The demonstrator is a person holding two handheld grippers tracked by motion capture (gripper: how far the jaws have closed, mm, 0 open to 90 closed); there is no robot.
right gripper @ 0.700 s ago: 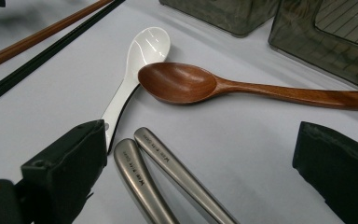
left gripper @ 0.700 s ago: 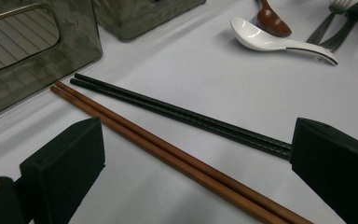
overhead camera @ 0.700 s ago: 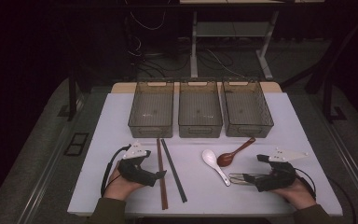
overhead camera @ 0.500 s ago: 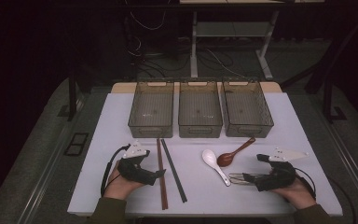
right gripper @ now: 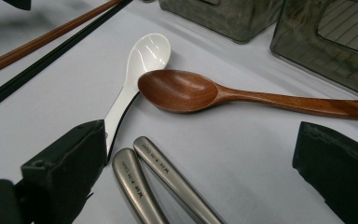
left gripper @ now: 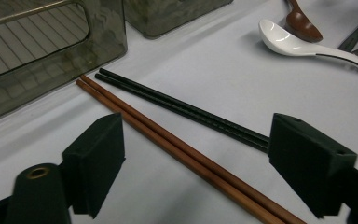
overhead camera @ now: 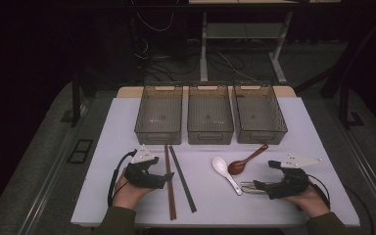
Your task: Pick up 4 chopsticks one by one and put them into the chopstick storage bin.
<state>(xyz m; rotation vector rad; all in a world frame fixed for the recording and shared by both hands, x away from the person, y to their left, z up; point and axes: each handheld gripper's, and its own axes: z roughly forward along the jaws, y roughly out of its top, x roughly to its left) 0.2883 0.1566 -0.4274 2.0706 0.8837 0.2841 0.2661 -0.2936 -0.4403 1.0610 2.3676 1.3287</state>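
Both claws I'm keeping spread: left claw [overhead camera: 169, 177] straddling the chopsticks [left gripper: 177, 140], right claw [overhead camera: 255, 185] bracketing the metal handles [right gripper: 158, 186], lining up pickups.

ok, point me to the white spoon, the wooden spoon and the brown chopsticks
white spoon [right gripper: 150, 50], right gripper view, on its bowl
wooden spoon [right gripper: 177, 89], right gripper view, inside its bowl
brown chopsticks [left gripper: 168, 142], left gripper view, mid-length on the pair

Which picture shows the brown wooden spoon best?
The right gripper view: the wooden spoon lies close up, bowl and handle clear, its bowl against the white spoon. The high view shows it small and far off; the left gripper view catches just its bowl at the top edge.
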